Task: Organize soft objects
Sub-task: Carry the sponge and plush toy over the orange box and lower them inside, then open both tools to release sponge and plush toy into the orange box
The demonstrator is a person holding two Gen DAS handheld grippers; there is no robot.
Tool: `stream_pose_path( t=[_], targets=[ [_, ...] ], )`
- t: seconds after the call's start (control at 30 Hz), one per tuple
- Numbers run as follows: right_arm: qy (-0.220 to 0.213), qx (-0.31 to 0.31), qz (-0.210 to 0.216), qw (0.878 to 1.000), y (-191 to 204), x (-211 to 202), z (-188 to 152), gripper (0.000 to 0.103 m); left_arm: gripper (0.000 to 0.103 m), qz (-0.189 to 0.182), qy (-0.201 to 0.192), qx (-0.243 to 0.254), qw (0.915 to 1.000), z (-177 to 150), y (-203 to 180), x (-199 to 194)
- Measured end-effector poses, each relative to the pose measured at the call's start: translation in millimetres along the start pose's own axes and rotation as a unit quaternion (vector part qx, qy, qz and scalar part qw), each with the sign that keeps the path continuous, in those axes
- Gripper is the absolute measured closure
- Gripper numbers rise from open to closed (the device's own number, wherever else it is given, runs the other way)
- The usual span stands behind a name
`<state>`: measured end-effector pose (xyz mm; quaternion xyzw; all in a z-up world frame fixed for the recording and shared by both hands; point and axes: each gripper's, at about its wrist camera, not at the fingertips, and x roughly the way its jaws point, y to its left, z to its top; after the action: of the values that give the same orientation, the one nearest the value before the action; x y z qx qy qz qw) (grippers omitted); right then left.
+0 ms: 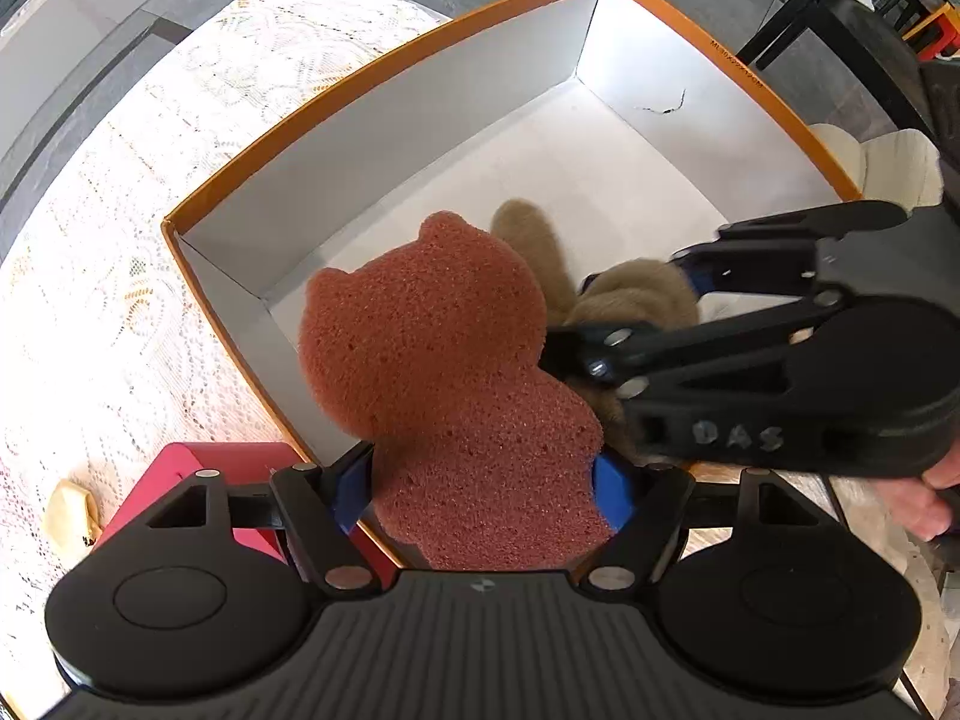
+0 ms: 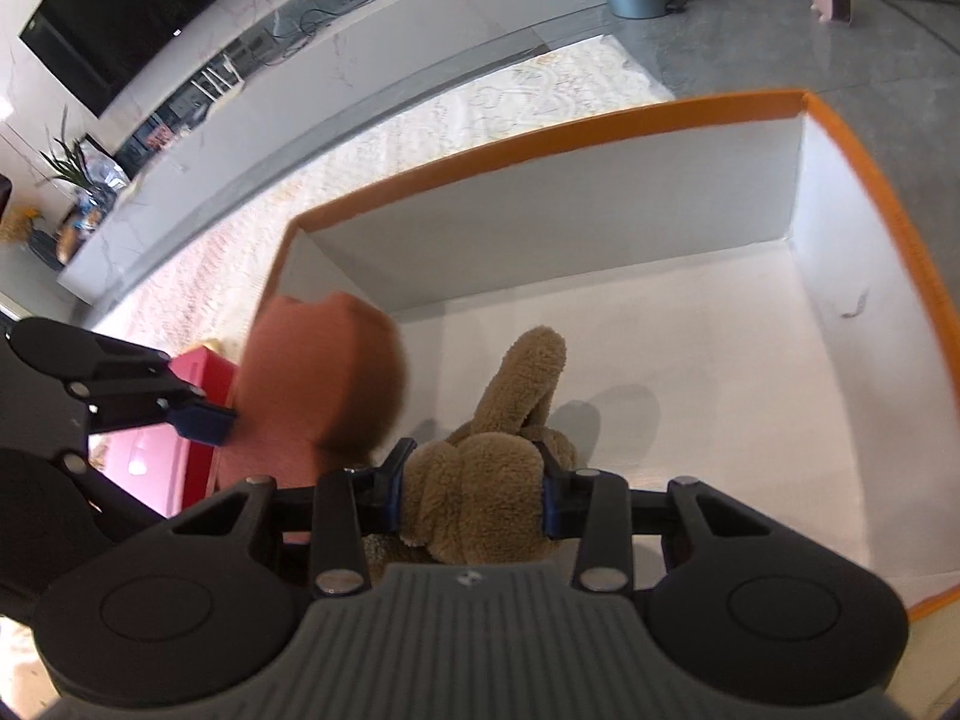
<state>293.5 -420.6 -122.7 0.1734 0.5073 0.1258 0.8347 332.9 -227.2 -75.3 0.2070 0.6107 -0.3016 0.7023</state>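
Across the centre of both views sat an orange-rimmed box [image 1: 372,69] with white walls, on a lace cloth [image 1: 90,276]. Lower centre, left wrist view — left gripper [image 1: 483,489], jaws wide, pads flanking a bear-shaped sponge [image 1: 444,360]; contact unclear. Lower centre, right wrist view — right gripper [image 2: 471,495] clamped a brown plush toy [image 2: 480,480] inside the box.
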Motion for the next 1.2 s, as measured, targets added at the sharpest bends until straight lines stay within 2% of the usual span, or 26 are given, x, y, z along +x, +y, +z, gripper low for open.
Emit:
stream_pose_path(
  t=[0.2, 0.3, 0.4, 0.5, 0.57, 0.6, 0.73, 0.83, 0.93, 1.1, 1.2],
  targets=[
    [-0.004, -0.012, -0.009, 1.0, 10, 1, -2, 0.064, 0.011, -0.005, -0.009, -0.001, 0.9999, -5, 4, -11],
    [-0.006, -0.021, -0.032, 0.999, 10, -2, -1, 0.062, 0.006, 0.005, -0.025, -0.008, 0.9996, -4, 4, -20],
    [-0.005, -0.023, -0.047, 0.999, 8, -6, 0, 0.062, 0.006, 0.009, -0.03, -0.011, 0.9995, -7, 1, -28],
    [0.0, -0.02, -0.049, 0.999, 6, -4, 1, 0.061, 0.027, 0.016, -0.044, -0.028, 0.9985, -16, 3, -33],
    [0.002, -0.014, -0.044, 0.999, 5, -3, 1, 0.058, 0.029, 0.012, -0.06, -0.049, 0.997, -25, 5, -41],
    [0.004, -0.012, -0.04, 0.999, 6, -1, 1, 0.058, 0.034, 0.016, -0.072, -0.064, 0.9952, -30, 6, -45],
    [0.009, -0.025, -0.043, 0.999, 15, 11, -2, 0.065, 0.049, 0.02, -0.102, -0.097, 0.9899, -50, 3, -58],
    [-0.008, -0.059, -0.04, 0.997, 29, 16, -3, 0.068, 0.058, 0.01, -0.114, -0.12, 0.986, -61, 6, -61],
    [-0.02, -0.076, -0.009, 0.997, 36, 22, 1, 0.071, 0.061, 0.007, -0.124, -0.139, 0.9825, -68, 11, -59],
    [-0.011, -0.082, 0.025, 0.996, 42, 33, 6, 0.073, 0.062, -0.013, -0.139, -0.166, 0.9762, -86, 20, -63],
    [-0.017, -0.109, -0.01, 0.994, 53, 31, 3, 0.072, 0.062, -0.02, -0.15, -0.18, 0.972, -97, 21, -67]
  ],
)
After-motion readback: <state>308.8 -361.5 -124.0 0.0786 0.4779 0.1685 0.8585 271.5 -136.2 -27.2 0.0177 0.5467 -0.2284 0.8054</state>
